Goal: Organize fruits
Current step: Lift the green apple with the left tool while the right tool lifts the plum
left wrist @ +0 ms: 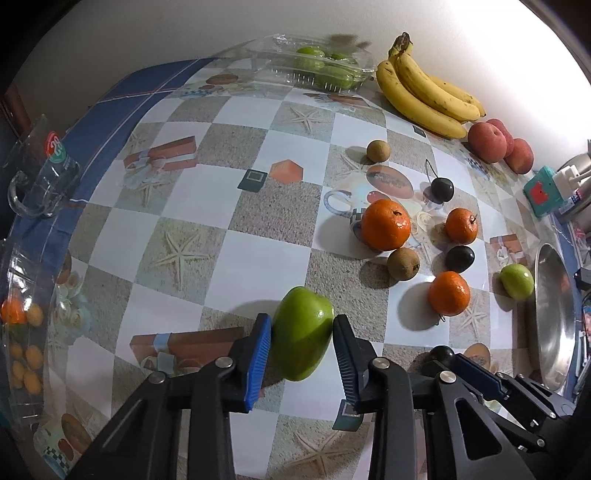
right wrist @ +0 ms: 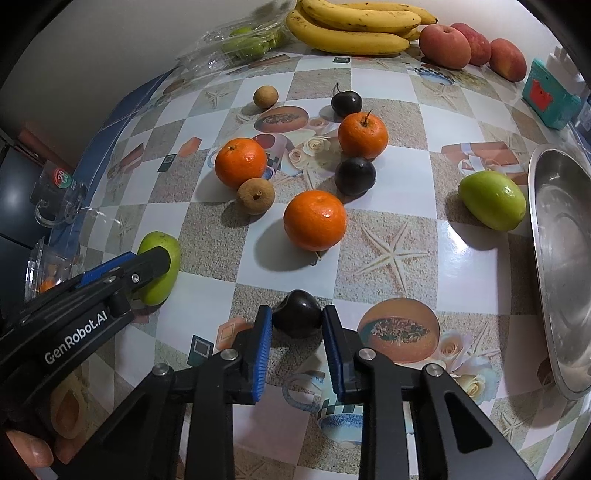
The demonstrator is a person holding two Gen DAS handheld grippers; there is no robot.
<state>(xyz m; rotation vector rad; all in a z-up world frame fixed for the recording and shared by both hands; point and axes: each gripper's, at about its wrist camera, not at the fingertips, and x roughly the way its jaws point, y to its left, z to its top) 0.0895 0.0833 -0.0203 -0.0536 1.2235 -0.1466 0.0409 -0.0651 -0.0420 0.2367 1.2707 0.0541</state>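
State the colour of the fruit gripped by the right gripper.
Very dark, nearly black: the plum between the right gripper pads, clearest in the right wrist view.

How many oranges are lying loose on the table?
3. One orange sits left beside a small brown fruit, one sits farther back between two dark fruits, and one lies nearest. More may sit in the clear tub at the left edge.

On the table (right wrist: 388, 236), the bananas (right wrist: 354, 33) lay at twelve o'clock, the peaches (right wrist: 472, 48) at one, the steel bowl (right wrist: 561, 258) at three, and the oranges (right wrist: 314, 219) clustered centrally.
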